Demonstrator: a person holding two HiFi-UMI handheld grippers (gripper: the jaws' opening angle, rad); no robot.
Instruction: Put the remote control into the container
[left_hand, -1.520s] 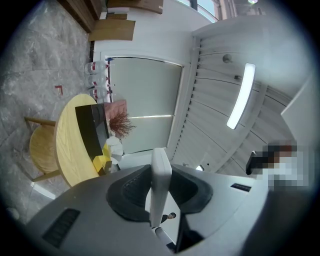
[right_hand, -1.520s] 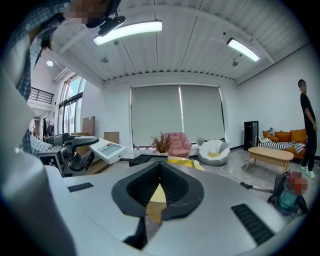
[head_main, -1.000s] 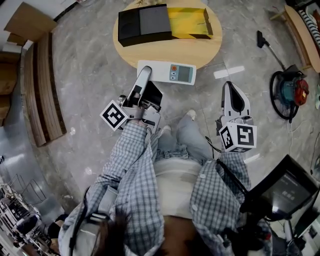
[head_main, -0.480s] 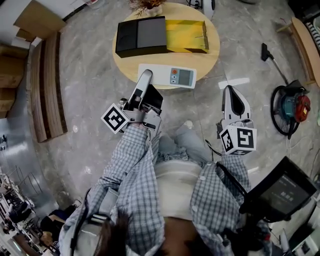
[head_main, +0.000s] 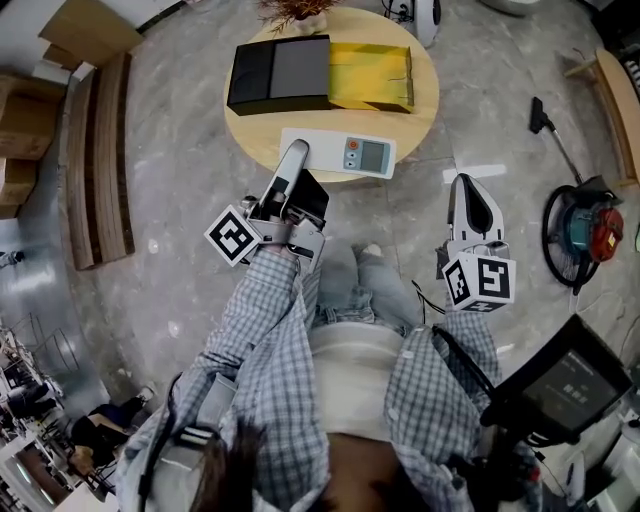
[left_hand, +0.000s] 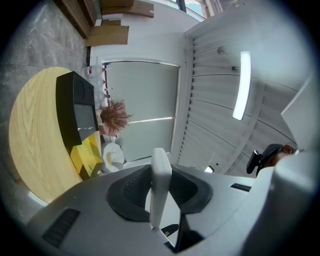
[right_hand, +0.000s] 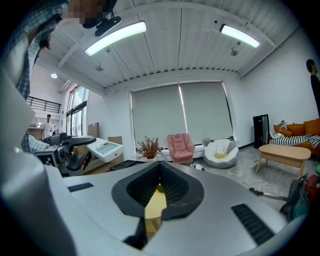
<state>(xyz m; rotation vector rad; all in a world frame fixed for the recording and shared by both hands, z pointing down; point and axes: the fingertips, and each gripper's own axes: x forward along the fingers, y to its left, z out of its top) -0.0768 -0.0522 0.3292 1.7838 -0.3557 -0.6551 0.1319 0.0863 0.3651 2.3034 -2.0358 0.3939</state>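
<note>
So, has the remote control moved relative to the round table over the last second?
Yes. The remote control, clamped in the left gripper, has moved farther in over the round table, toward the container. Earlier it overhung the table's near edge.

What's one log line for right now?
left gripper: shut on remote control | right gripper: shut, empty | container: on round table, remote not in yet

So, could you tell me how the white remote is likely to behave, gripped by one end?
The remote control is probably stiff: it juts straight out from the left gripper without sagging. It looks light, a flat plastic slab. Held off-centre, it may pivot between the pads.
</note>
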